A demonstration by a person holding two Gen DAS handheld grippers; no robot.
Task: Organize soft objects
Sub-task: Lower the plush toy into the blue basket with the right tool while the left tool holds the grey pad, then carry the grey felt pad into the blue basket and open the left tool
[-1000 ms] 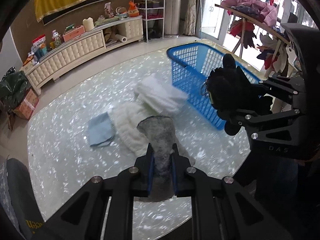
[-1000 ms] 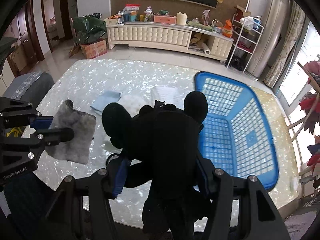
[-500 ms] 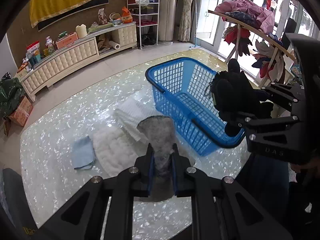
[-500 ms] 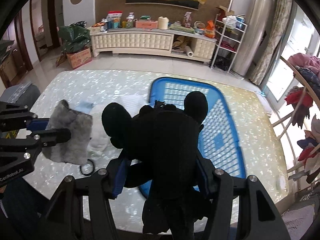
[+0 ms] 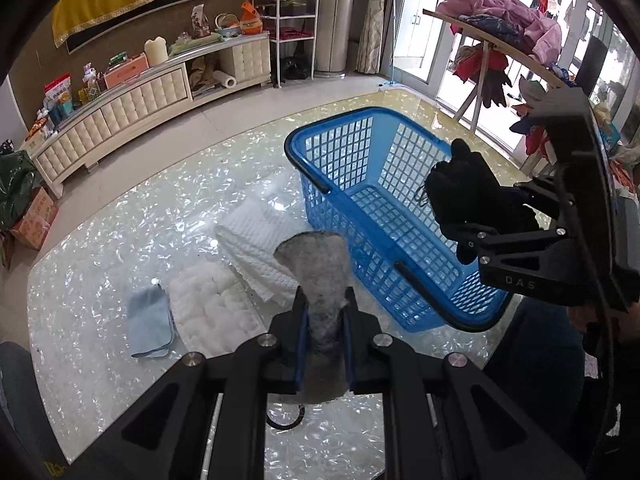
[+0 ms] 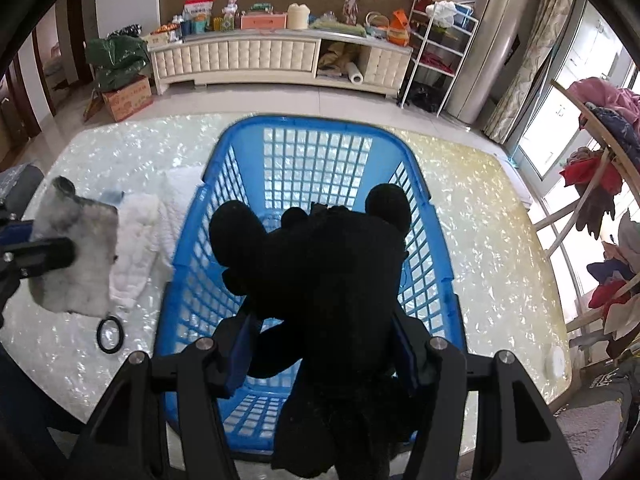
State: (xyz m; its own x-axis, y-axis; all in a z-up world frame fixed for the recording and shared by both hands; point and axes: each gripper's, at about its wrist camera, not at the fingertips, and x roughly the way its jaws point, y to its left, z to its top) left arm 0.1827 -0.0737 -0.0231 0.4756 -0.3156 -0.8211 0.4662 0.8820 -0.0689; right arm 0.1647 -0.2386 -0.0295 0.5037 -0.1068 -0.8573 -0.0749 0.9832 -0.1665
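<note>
Plush toy (image 6: 332,280), black, sits clamped in the right claw (image 6: 324,340), hanging over the open blue basket (image 6: 316,128); the basket stands on the pearly desk (image 6: 480,220), nothing lying in it that can be seen; off to its left, the left claw (image 5: 324,332) is pinched tight on a grey fuzzy cloth (image 5: 316,264), held up above the desk just beside the basket's near corner; below that cloth lie a white quilted pad (image 5: 256,236), a fluffy white cloth (image 5: 208,304) and a light blue cloth (image 5: 150,320), all flat on the desk left of the basket; a black ring (image 6: 110,330) rests on the desk near the front edge; beyond, a cream sideboard (image 6: 256,58) runs along the wall.
</note>
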